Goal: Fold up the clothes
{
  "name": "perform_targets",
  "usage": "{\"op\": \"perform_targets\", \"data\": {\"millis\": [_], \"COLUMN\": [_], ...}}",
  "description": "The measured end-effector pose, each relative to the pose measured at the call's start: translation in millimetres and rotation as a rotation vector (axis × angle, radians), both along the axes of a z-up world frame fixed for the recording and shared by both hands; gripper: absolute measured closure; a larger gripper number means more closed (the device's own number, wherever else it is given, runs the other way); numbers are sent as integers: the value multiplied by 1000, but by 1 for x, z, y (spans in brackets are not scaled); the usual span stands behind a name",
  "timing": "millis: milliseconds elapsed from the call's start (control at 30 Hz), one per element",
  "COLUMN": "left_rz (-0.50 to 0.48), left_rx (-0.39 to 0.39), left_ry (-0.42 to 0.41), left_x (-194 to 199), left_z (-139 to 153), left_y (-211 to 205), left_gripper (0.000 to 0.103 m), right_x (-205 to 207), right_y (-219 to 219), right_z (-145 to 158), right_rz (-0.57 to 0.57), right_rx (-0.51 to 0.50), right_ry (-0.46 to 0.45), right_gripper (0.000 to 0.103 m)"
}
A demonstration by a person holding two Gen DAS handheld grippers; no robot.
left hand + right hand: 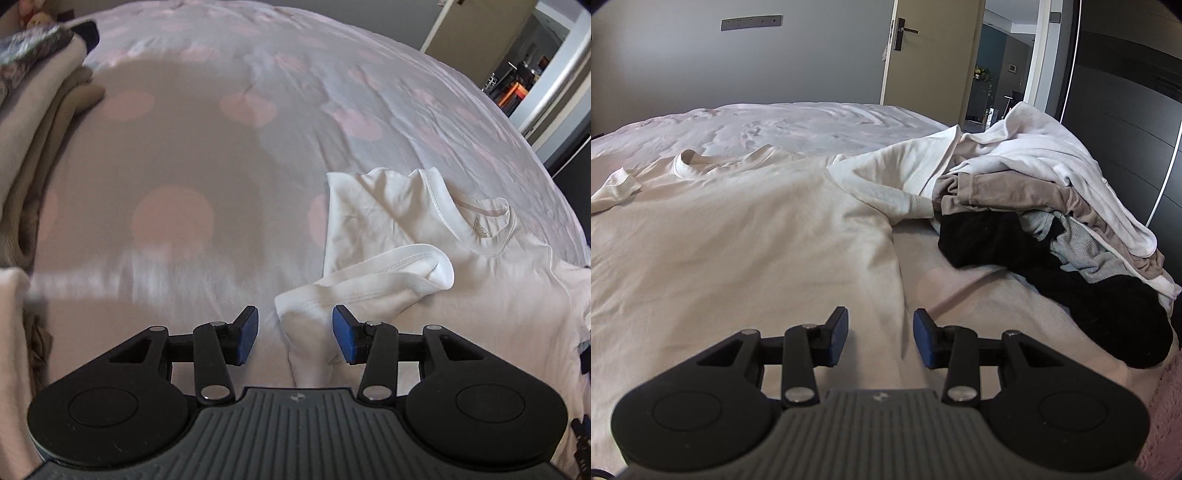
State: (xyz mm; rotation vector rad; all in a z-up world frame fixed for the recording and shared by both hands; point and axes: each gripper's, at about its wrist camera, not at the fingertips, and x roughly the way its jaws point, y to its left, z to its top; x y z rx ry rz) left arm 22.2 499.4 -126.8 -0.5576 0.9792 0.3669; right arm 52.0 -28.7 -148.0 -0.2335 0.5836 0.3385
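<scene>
Two grippers hover over a cream T-shirt (pixel 738 229) spread flat on a bed (pixel 221 147) with a pale cover dotted in pink. Left gripper (pixel 295 334) hangs with its blue pads apart, nothing pressed between them, though the folded-in left sleeve (pixel 369 284) lies just beyond and partly between the tips. Right gripper (pixel 881 338) also stands with its jaws apart, poised above the shirt's right side edge, clamped on nothing.

The shirt lies face up near the front of the bed. Its collar (pixel 690 168) sits at the far end and its hem runs toward the near edge, so the long axis goes from near to far. The right sleeve (pixel 894 181) stretches away to the right, its cuff touching a heap of unfolded laundry (pixel 1052 206) in white, tan, grey and black. A stack of folded clothes (pixel 29 110) rests at the far left.

Thin, soft knit of this kind looks light and limp. It will likely sag and crease wherever it is not supported, and slide easily over the smooth cover. Hemmed edges, such as the sleeve cuff, the shoulder seam and the side edge by the hem, seem the surest places to pinch.
</scene>
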Motion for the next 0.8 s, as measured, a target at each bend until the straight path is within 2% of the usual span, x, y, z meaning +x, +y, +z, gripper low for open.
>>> {"op": "perform_targets", "data": {"millis": [67,100,133,167,267,433,500,600,800], "left_rz": [19,17,11,1,-66,-227,-316,-432,-580], "left_rx": [-36,-46,-56,-59,-20,43,79,112,105], "left_ry": [-27,-45,-62,-78,-130,-198,-184,-116,4], "left_x": [-1,0,-1,-1,-4,-11,-9,-5,2], "left_z": [-9,-11,-12,-11,1,25,29,22,-10], "left_y": [4,6,7,7,-2,-26,-41,-59,-89], "left_gripper": [61,65,72,84,98,99,99,99,98], "right_x": [0,-1,-1,0,1,0,0,-1,0], "right_y": [1,2,3,3,2,3,3,3,3], "right_z": [-1,-2,-2,-2,-3,-3,-2,-1,-1], "right_rz": [4,6,7,7,5,12,14,12,9], "right_rx": [-7,-11,-14,-17,-17,-14,-13,-8,-10], "right_ry": [0,0,0,2,6,7,7,5,7], "right_gripper": [60,60,60,60,60,60,60,60,60]}}
